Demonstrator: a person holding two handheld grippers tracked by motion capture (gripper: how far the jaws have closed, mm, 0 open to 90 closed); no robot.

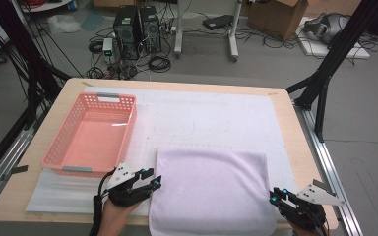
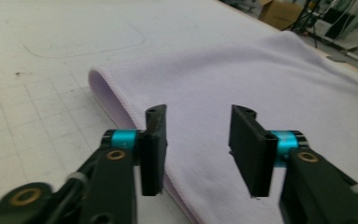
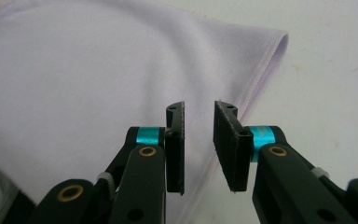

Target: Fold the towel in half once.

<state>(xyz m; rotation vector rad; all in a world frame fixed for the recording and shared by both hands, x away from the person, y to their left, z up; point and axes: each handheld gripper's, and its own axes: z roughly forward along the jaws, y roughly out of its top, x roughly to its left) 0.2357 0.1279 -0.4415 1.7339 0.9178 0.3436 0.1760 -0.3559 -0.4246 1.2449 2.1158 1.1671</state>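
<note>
My left claw (image 1: 154,178) hovers with its jaws wide apart and empty at the left edge of the folded pale lilac towel (image 1: 211,189), which lies flat on the white mat (image 1: 216,118) near me. My right claw (image 1: 274,194) stands narrowly parted, gripping nothing, at the towel's right edge

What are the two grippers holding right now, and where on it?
Nothing is held. The left gripper and right gripper both stand open above the side edges of the folded lilac towel.
</note>
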